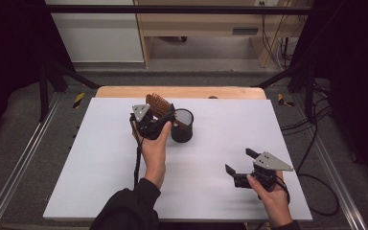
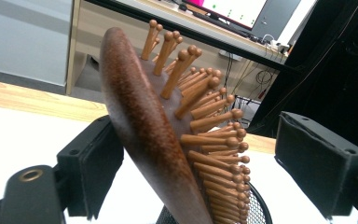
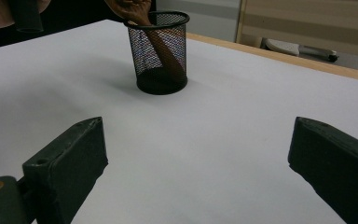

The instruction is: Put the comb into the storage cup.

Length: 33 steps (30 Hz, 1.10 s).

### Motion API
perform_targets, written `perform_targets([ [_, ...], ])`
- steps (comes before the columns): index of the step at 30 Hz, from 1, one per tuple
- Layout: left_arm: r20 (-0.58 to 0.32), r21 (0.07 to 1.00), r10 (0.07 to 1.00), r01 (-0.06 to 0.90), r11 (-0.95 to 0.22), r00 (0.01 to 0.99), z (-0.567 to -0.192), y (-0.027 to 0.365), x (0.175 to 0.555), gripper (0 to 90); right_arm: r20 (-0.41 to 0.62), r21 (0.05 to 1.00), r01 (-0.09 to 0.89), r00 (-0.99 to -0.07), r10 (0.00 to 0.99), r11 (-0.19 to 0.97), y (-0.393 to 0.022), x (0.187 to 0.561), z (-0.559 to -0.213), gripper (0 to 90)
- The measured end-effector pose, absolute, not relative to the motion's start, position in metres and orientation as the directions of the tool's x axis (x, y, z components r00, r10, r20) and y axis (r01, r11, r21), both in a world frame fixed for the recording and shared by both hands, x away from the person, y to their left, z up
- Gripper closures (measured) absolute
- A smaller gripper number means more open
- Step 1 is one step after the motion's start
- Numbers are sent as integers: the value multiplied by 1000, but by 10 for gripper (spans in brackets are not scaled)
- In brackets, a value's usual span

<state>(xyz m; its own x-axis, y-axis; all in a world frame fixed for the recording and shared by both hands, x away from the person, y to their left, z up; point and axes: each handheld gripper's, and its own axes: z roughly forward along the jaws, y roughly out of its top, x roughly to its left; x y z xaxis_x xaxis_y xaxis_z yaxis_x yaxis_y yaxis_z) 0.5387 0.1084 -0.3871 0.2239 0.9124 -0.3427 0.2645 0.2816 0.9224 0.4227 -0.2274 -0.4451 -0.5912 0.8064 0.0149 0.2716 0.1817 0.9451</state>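
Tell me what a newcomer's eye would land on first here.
The wooden hairbrush stands handle-down in the black mesh cup near the table's far middle, between the open jaws of the left gripper. Nearer the person, the right gripper hangs open over bare white tabletop.

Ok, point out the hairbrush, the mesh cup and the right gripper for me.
hairbrush (image 2: 140, 135), left gripper view, on its dark wooden back.
mesh cup (image 3: 161, 51), right gripper view, on its mesh wall.
right gripper (image 1: 241, 163), high view, midway between its open jaws.
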Motion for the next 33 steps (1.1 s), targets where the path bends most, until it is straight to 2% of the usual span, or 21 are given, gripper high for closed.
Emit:
perform_targets([
  [7, -341, 924, 913, 260, 282, 224, -387, 110, 539, 155, 15, 944, 274, -593, 805, 184, -227, 423, -445, 47],
  [13, -321, 928, 925, 261, 266, 202, -387, 112, 541, 341, 15, 944, 273, -594, 805, 184, -227, 423, -445, 47],
  [17, -317, 929, 923, 266, 256, 218, -386, 116, 546, 380, 15, 944, 273, -594, 805, 184, -227, 423, -445, 47],
  [27, -304, 931, 908, 291, 219, 289, -381, 125, 569, 415, 9, 942, 275, -593, 805, 192, -227, 423, -446, 47],
  [33, -333, 922, 882, 310, 231, 334, -380, 133, 580, 451, -1, 940, 273, -596, 803, 204, -226, 423, -447, 47],
])
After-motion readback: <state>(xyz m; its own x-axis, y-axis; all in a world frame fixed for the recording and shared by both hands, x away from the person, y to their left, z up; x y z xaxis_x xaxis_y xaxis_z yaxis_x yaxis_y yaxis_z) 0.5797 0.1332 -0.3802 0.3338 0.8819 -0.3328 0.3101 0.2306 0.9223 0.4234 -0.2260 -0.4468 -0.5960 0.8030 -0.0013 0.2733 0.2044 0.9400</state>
